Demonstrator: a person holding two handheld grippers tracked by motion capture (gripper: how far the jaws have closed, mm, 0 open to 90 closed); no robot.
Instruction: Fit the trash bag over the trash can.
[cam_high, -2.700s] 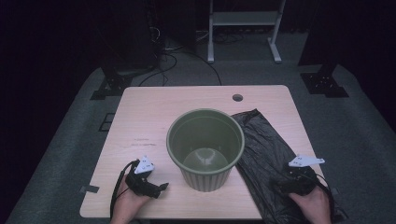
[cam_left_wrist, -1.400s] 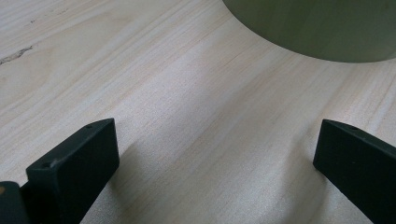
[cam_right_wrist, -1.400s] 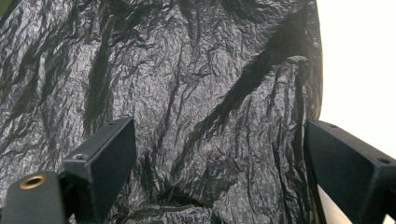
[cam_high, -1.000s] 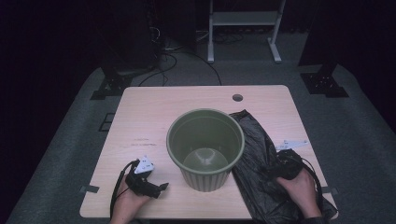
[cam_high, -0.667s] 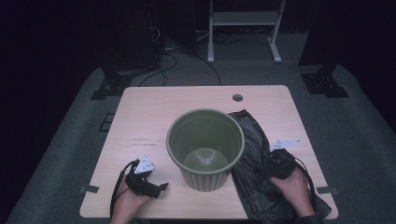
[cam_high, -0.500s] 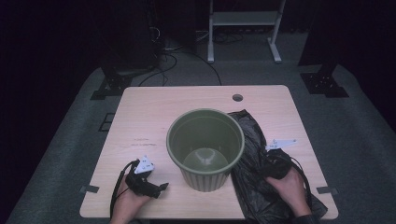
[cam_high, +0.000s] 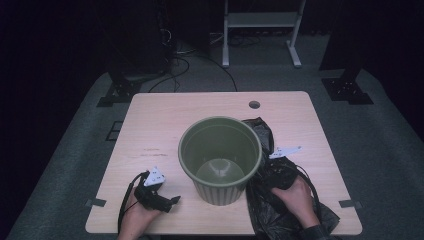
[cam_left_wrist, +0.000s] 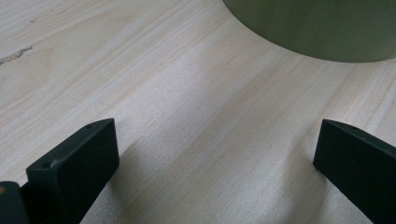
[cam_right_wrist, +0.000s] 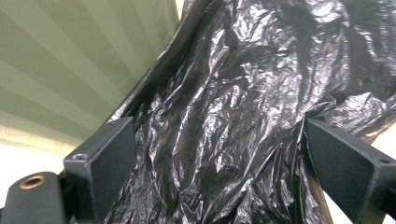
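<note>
so far the right gripper (cam_right_wrist: 219, 154) is straddling the crumpled black bag (cam_right_wrist: 261, 93) with jaws apart, not yet clamping; the left gripper (cam_left_wrist: 215, 154) is resting wide open on the table (cam_left_wrist: 140, 70). beyond, the green bin (cam_high: 220, 157) is sitting unlined, so lining remains.

High view is dim, dark toward 12 o'clock; both gripper views are bright, with glare on the black bag (cam_right_wrist: 243, 116).

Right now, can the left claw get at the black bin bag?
Probably not directly. The left claw sits open on the table, and the green bin stands between it and the black bin bag, which lies right of the bin under the right claw.
</note>
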